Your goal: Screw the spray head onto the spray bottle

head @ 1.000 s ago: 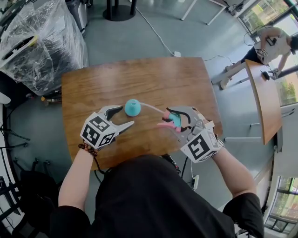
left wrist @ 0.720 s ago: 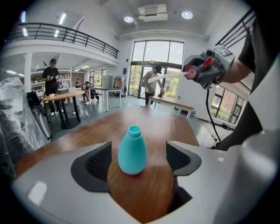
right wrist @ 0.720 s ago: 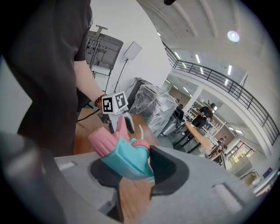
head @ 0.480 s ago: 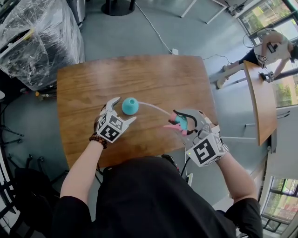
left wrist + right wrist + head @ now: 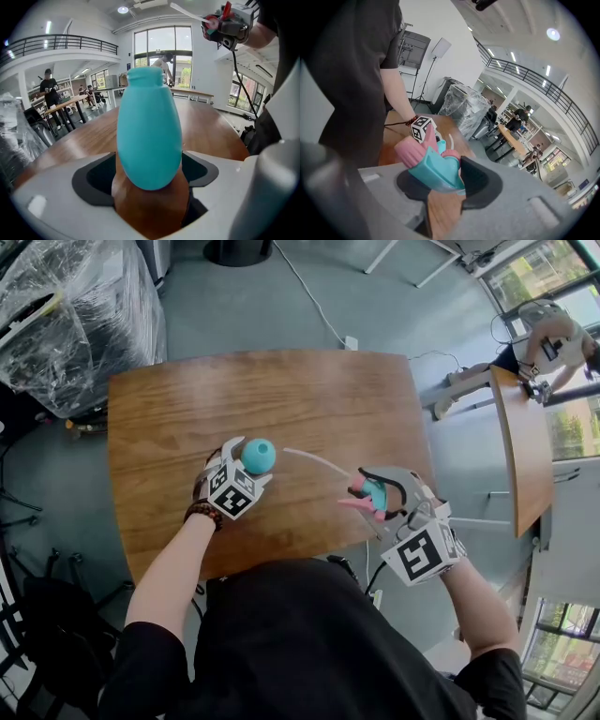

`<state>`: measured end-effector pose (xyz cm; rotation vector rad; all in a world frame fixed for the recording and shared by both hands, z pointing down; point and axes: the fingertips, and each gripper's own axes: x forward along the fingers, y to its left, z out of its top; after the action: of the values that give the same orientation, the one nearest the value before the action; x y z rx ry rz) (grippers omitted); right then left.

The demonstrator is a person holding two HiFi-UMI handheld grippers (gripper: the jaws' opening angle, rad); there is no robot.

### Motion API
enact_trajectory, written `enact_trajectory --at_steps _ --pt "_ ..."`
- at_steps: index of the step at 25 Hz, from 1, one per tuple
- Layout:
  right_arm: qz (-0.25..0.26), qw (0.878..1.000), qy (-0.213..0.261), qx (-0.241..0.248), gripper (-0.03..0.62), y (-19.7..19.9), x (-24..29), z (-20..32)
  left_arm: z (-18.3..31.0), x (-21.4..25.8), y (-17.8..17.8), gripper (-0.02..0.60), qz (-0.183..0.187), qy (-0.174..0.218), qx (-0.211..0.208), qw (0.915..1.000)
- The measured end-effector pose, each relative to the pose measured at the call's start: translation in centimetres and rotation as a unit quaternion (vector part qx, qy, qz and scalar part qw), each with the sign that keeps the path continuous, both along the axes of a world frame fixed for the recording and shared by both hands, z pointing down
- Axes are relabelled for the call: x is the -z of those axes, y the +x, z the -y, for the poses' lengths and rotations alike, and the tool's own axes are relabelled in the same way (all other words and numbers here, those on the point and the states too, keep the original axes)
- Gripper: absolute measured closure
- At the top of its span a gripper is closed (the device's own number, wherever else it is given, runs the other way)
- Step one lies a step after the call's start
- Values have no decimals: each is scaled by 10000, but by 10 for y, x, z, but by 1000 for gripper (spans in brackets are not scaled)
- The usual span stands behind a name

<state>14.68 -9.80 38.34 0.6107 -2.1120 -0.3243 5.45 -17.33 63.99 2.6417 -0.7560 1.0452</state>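
Closest to the person, at the lower right of the head view, the right gripper is clamped on the teal and pink spray head, held above the table with its thin white tube slanting towards centre frame. Left of centre, the left gripper is down at the table. Its jaws have just been opening and stand wide apart, with the teal bottle between them, upright on the wood, a gap showing on each side. The bottle's neck is bare and the head is well apart from it. I'd say the step in hand is getting hold of the bottle. Next the left jaws need to close on its belly. Then the head must come across, tube fed down the neck, collar seated square and turned. Beyond, the table's far half lies bare.
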Motion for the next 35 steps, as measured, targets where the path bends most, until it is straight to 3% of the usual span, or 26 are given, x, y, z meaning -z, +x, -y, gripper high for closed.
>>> enact_trajectory --at_steps 7,12,23,35 --pt "-14 10000 -66 57 464 -3 -4 0 0 -1 -4 161 253 101 -79 9996" --pt "-211 9995 -102 221 464 -7 -8 -1 -7 14 -12 169 804 354 -289 9957" --pt "-915 9929 -309 701 464 -21 -39 -16 -29 36 -29 176 2105 818 -980 9692" --pt "-1319 9847 -288 1102 464 -42 -51 -28 -55 50 -35 176 2573 795 -1339 9537"
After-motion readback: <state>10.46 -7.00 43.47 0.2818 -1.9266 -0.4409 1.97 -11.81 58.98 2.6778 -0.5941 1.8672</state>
